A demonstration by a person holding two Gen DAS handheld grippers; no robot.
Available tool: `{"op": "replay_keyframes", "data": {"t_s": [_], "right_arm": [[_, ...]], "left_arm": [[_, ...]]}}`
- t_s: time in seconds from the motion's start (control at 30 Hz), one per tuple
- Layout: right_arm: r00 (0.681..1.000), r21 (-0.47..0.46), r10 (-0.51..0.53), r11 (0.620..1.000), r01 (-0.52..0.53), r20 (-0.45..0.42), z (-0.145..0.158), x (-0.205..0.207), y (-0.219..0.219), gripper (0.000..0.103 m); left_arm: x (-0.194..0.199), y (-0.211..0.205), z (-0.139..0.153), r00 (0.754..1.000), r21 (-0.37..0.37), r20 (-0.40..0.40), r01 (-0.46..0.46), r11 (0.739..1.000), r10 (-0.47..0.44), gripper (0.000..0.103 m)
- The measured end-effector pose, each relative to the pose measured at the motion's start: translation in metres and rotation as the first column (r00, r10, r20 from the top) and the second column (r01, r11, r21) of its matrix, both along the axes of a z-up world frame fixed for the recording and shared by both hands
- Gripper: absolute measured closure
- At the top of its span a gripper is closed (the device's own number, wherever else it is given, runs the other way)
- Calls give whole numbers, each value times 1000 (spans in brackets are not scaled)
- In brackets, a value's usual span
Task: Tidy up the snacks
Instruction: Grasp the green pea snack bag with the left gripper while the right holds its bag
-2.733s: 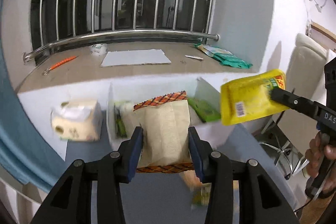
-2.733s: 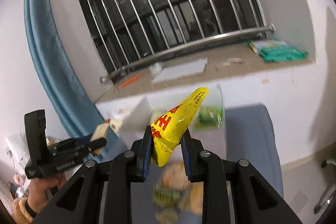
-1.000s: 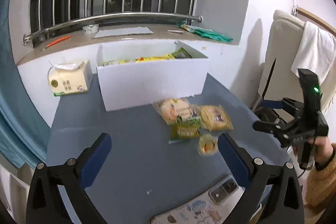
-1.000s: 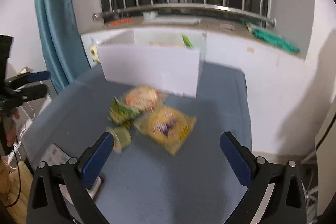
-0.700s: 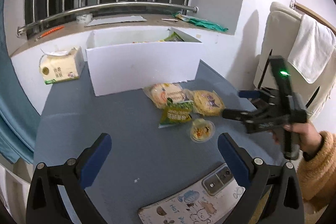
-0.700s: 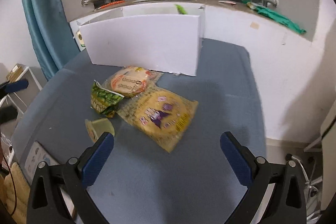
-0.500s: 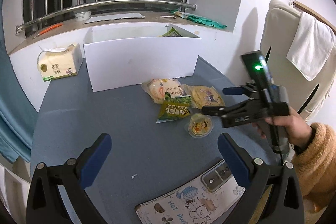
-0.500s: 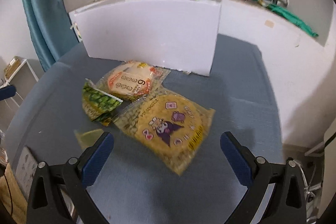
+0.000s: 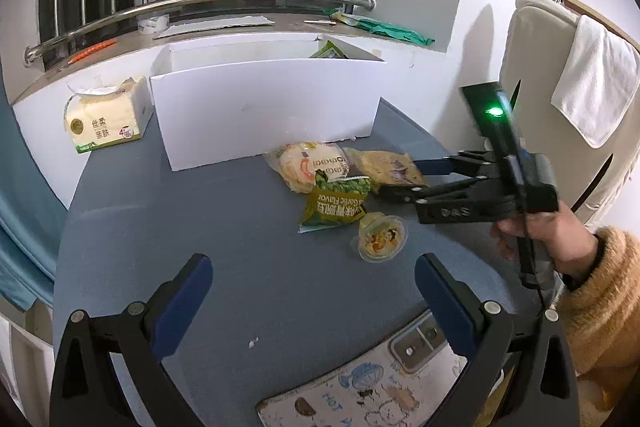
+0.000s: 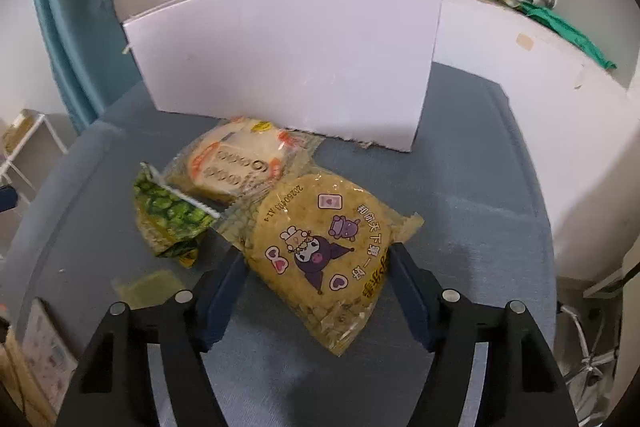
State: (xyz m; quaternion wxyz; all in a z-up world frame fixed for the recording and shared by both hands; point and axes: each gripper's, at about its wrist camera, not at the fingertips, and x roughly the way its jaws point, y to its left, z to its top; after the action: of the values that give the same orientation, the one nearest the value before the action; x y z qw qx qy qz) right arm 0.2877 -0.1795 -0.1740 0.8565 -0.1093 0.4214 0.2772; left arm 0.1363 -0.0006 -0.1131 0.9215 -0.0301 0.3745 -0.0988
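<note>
Box (image 9: 264,115) holds some snacks; four remain on my table (image 9: 240,267). Right tongs (image 10: 316,267) straddle the cracker pack (image 10: 320,247), unclenched; left tongs (image 9: 312,287) spread, empty.

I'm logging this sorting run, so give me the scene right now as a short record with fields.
left gripper: open, empty, above the table
right gripper: open, straddling the yellow cartoon packet, not closed on it
loose snacks: round cracker packet, green pea packet, jelly cup
white box: behind the snacks, some packets inside
table: blue
</note>
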Motion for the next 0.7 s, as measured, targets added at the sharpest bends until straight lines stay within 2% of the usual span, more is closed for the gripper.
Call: {"op": "replay_keyframes", "data": {"t_s": [0.1,0.27,0.43,0.53,0.7], "right_arm": [[1000,44,-8,999,7,28,16,-16,-13,29],[997,116,-42,993,33,72,42,-44,-39,29],[992,174,-81,983,63,99,64,-73,-66,29],[987,180,-102,981,79,122,69,-89,-77,29],[988,229,-126,968,102,92,67,-94,-91,29]], "left_arm": [[13,-4,-3,1000,8,-17,6,1000,-6,0],[50,-19,-14,996,4,-84,14,1000,-14,0],[82,-36,-28,989,31,-147,-1,1000,6,0],[97,-43,-35,985,42,-170,-13,999,20,0],[114,-49,-48,975,33,-217,-41,999,47,1]]}}
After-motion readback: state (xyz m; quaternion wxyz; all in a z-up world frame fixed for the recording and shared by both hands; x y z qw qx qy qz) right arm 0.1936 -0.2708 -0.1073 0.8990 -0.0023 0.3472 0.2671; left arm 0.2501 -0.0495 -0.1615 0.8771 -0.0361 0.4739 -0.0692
